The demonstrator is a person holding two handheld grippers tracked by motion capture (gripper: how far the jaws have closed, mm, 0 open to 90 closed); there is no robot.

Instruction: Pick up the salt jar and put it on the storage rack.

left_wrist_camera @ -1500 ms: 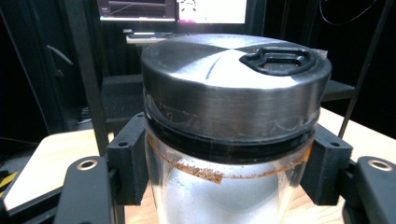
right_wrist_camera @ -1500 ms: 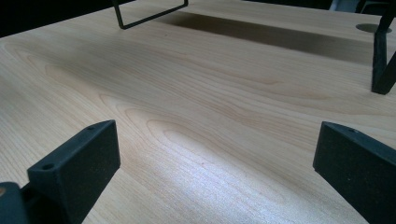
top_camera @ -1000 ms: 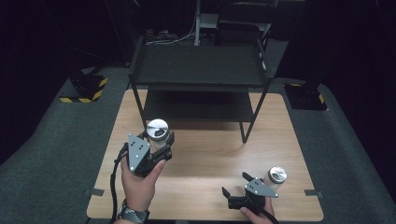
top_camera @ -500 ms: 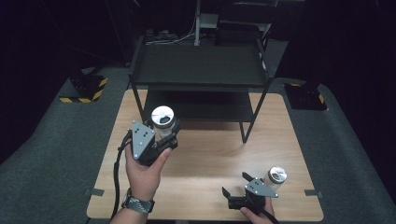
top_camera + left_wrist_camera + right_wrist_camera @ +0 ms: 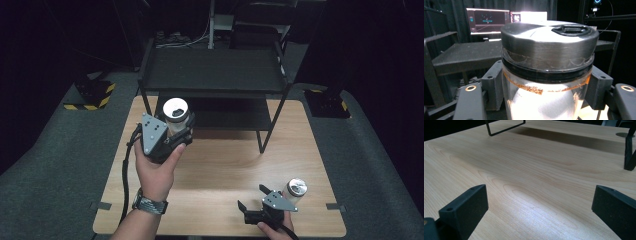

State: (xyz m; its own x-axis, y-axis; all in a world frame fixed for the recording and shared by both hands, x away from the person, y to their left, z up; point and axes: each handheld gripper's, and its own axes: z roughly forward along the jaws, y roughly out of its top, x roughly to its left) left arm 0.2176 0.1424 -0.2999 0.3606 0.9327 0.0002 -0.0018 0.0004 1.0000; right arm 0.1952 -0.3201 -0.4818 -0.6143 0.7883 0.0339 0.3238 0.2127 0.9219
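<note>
Your left gripper (image 5: 172, 134) has its fingers (image 5: 492, 86) clamped on a clear jar (image 5: 175, 116) with a grey lid, one finger on each side of the glass just under the lid. The jar stands upright in the grip, held above the desk (image 5: 225, 165) near its far left corner, right in front of the black shelf rack (image 5: 212, 70) that stands along the far edge. In the left gripper view the jar (image 5: 549, 75) has a pale content and a brownish rim of residue below the lid, and the rack's shelf lies behind it.

Your right gripper (image 5: 252, 201) rests low at the near edge of the desk, toward the right corner, and its fingers (image 5: 465, 208) stand wide apart with bare wood between them and nothing held. A second jar (image 5: 295, 189) with a grey lid stands on the desk just beside that gripper, on its far right side, close to the near right corner. It is upright, and the fingers point away from it, across the desk toward the left.
</note>
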